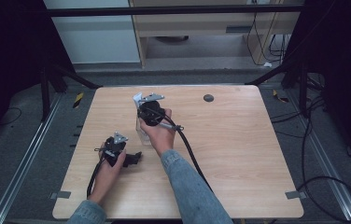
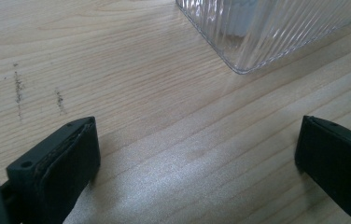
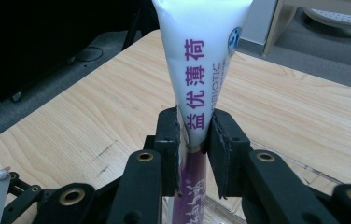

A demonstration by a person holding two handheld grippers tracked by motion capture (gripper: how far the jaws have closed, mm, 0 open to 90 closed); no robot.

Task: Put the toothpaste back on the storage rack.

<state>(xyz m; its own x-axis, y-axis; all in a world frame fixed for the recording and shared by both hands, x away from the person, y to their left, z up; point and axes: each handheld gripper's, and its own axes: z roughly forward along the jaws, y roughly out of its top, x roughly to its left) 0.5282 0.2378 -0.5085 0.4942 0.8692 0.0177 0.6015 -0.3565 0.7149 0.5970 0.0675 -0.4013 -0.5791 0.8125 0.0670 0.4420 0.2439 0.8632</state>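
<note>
Right gripper view: white tube (image 3: 201,60) pinched between the right gripper (image 3: 194,140) pads.

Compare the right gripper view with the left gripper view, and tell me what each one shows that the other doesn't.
Right gripper view alone: the right gripper, jaws shut on a white tube with purple lettering, standing upright with its wide crimped end up; also the floor past the table's far edge.

Left gripper view alone: the left gripper, jaws wide apart with nothing between them, low over the wood, and the corner of a clear ribbed container ahead of them.

Both: the light wooden table and a pair of black jaws.
</note>
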